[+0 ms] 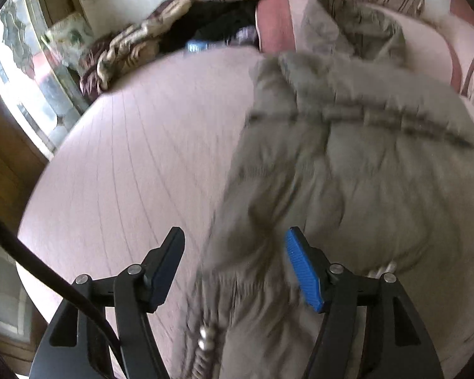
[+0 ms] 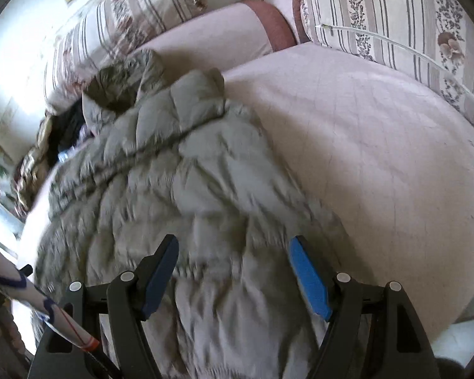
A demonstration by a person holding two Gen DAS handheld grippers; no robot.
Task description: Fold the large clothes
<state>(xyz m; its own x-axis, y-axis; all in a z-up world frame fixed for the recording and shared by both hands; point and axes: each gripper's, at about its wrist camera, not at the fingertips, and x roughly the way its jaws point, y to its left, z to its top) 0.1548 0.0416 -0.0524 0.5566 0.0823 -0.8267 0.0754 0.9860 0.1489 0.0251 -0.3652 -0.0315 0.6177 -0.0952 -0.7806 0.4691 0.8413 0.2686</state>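
2 grippers tilted down over the jacket [image 2: 173, 183]
Left gripper [image 1: 233, 246] jaws apart, empty; right gripper [image 2: 233, 252] likewise.

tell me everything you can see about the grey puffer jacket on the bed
The jacket is a grey-olive quilted puffer with shiny, wrinkled fabric and stitched padded panels. It lies spread and rumpled on the pink bed, its hood bunched toward the striped pillows. A zip with metal snaps runs along its near edge in the left view. Both views are motion-blurred. The left gripper and right gripper are open above it, gripping nothing.
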